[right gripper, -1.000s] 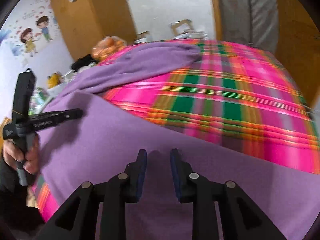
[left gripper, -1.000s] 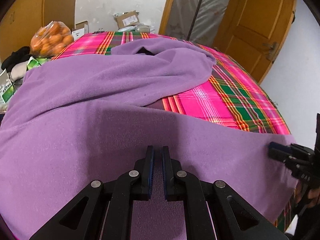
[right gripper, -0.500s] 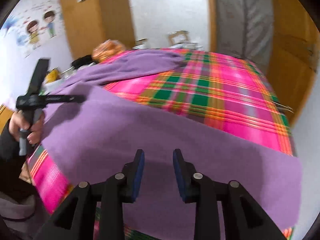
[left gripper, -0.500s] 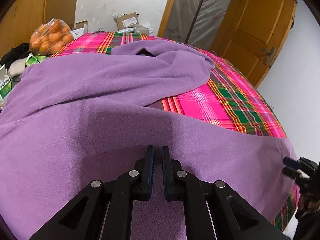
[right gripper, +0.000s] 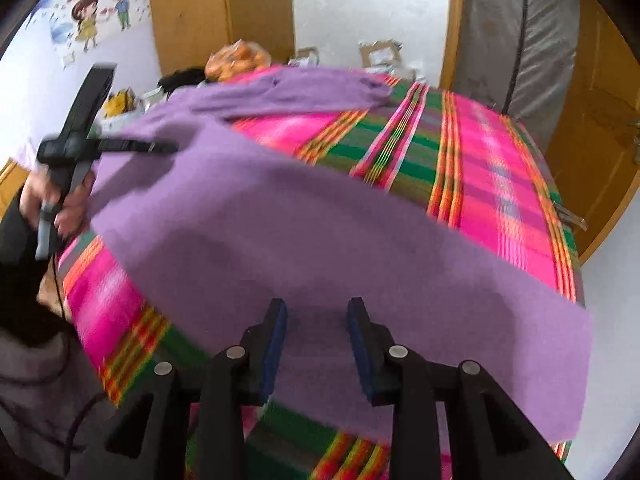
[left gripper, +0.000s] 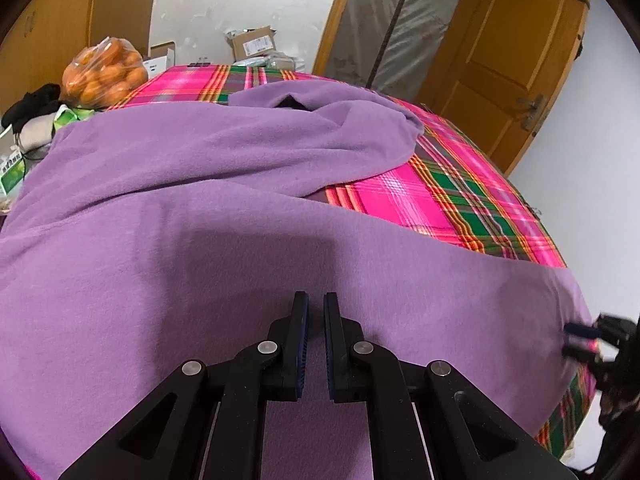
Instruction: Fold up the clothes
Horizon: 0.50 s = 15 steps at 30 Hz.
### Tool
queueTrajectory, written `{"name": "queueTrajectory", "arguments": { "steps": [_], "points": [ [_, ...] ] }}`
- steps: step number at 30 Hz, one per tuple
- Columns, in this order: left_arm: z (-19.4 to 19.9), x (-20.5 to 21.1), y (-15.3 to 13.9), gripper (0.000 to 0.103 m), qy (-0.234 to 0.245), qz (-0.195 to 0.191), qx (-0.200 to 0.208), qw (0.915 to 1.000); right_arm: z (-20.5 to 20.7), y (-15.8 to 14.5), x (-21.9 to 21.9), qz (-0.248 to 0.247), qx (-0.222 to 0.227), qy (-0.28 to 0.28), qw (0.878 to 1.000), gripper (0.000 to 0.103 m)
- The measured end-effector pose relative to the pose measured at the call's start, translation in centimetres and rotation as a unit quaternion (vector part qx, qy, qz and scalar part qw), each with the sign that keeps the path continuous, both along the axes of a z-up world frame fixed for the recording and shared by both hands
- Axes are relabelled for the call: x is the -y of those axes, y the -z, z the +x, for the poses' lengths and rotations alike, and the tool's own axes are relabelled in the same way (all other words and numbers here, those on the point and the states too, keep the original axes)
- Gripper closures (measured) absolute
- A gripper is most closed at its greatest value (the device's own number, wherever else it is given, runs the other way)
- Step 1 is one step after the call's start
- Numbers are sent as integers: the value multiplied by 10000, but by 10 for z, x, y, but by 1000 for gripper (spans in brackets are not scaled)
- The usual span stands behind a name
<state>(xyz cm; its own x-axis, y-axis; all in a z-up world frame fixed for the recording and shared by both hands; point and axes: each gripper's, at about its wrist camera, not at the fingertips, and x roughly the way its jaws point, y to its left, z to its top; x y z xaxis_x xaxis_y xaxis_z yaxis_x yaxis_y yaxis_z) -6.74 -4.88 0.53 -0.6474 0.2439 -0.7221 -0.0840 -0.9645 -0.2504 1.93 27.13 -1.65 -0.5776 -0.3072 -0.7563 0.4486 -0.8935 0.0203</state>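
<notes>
A large purple fleece garment point(left gripper: 200, 184) lies spread over a table with a pink and green plaid cloth point(left gripper: 440, 192). One sleeve point(left gripper: 340, 120) lies folded across the far part. My left gripper point(left gripper: 312, 298) hovers just above the garment's near part with its fingers almost together and nothing between them; its shadow falls on the fabric. In the right wrist view the left gripper point(right gripper: 168, 147) reaches over the garment's point(right gripper: 300, 232) left edge. My right gripper point(right gripper: 316, 304) stands open above the garment's near right hem, which hangs over the table's edge point(right gripper: 120, 344). The right gripper point(left gripper: 580, 338) shows at the far right of the left wrist view.
A bag of oranges point(left gripper: 104, 72), dark and pale bundles point(left gripper: 32, 108) and cardboard boxes point(left gripper: 252, 42) sit past the table's far left. A wooden door point(left gripper: 512, 60) stands at the right. A person's hand point(right gripper: 68, 200) holds the left gripper's handle.
My right gripper has drawn back toward the garment's near right corner, and its fingers have spread wider. The left gripper has stayed nearly still over the fabric.
</notes>
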Motion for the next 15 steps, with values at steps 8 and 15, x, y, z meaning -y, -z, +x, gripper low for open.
{"name": "queueTrajectory", "arguments": {
  "steps": [8, 15],
  "points": [
    [-3, 74, 0, 96, -1146, -32, 100, 9934, -52, -3, 34, -348, 60, 69, 9994, 71],
    [2, 141, -6, 96, -2031, 172, 45, 9790, -86, 1, 69, -377, 211, -110, 9990, 71]
  ]
}}
